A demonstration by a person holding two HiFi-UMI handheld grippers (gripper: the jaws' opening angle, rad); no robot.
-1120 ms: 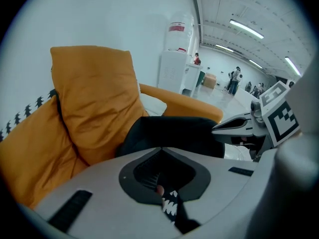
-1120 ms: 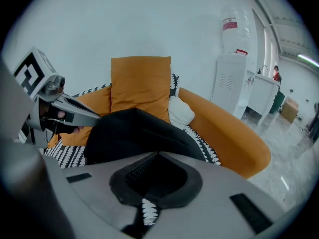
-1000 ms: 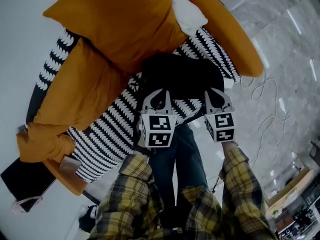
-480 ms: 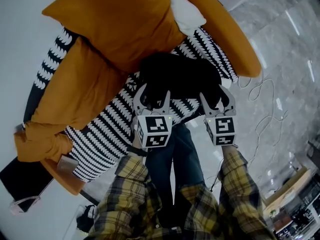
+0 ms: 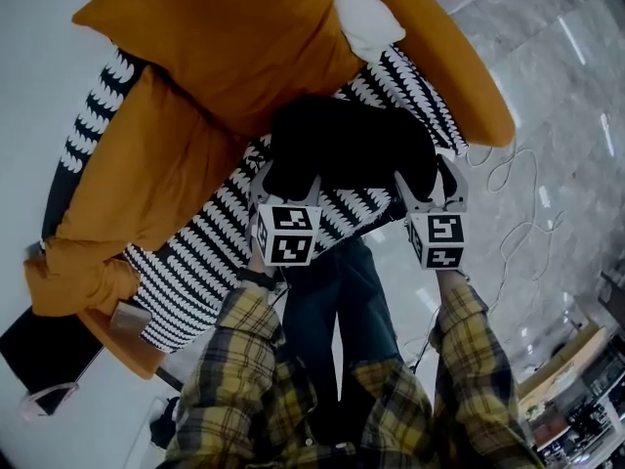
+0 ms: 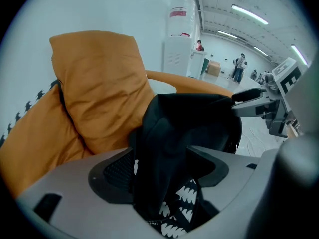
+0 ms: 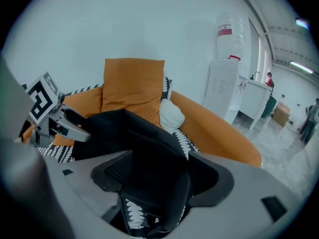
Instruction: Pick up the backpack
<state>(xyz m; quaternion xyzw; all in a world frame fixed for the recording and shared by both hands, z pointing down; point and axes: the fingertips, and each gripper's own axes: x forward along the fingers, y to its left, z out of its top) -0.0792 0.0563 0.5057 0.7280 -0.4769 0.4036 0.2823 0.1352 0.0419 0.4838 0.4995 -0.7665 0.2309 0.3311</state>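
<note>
Now | black backpack [image 5: 352, 149] on striped sofa seat [image 5: 210, 252] | contents hidden

Your backpack [image 5: 352, 149] looks like matt black cloth, soft and floppy; the orange cushion [image 5: 234, 37] is creased matt fabric; the black-and-white seat cover [image 5: 195, 262] is cloth too; your checked shirt sleeve [image 5: 469, 330] reads as flannel; the floor [image 5: 566, 96] is glossy, polished stone-look tile.

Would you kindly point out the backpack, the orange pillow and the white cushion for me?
backpack [image 5: 352, 145], head view, middle of its black top.
orange pillow [image 5: 234, 37], head view, centre of its broad face.
white cushion [image 7: 171, 114], right gripper view, its rounded middle.
</note>
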